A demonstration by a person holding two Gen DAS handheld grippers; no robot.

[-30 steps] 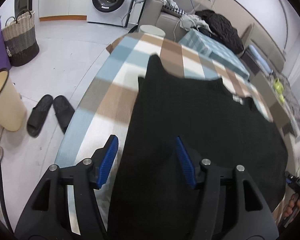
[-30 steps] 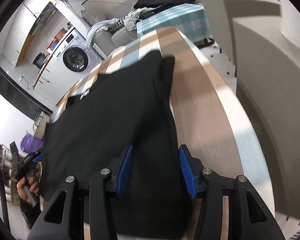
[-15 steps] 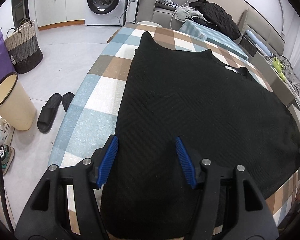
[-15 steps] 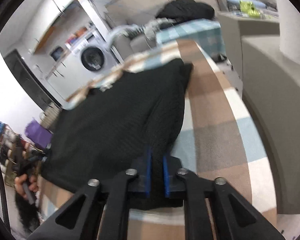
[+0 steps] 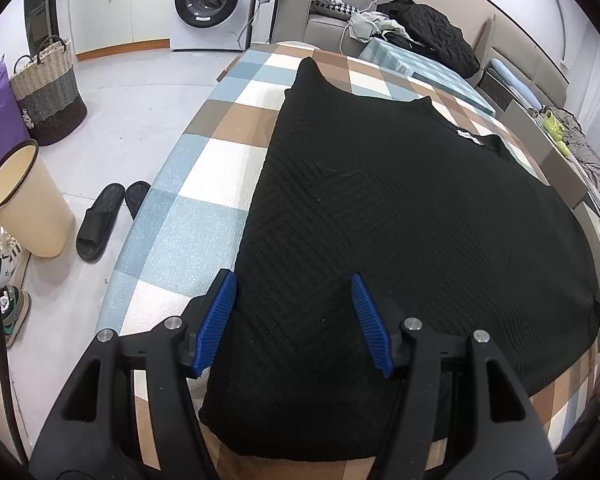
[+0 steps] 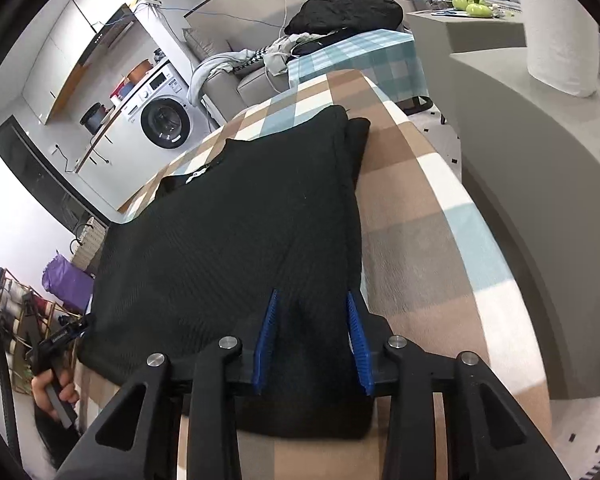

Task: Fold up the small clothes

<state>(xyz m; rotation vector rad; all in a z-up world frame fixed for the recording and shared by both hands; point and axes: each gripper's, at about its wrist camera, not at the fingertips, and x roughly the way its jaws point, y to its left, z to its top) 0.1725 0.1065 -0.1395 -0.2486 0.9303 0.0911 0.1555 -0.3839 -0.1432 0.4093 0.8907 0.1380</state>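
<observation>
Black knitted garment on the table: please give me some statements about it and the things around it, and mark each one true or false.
1. The black knitted garment lies spread on a checked tablecloth. True.
2. The left gripper is shut on the garment. False: its blue pads stand apart over the fabric and do not press on it.
3. A washing machine stands behind the table. True.
4. A pair of red boots lies on the floor beside the table. False: a pair of black slippers lies there.
5. The right gripper is above the garment's edge, and its jaws are opening. True.
</observation>
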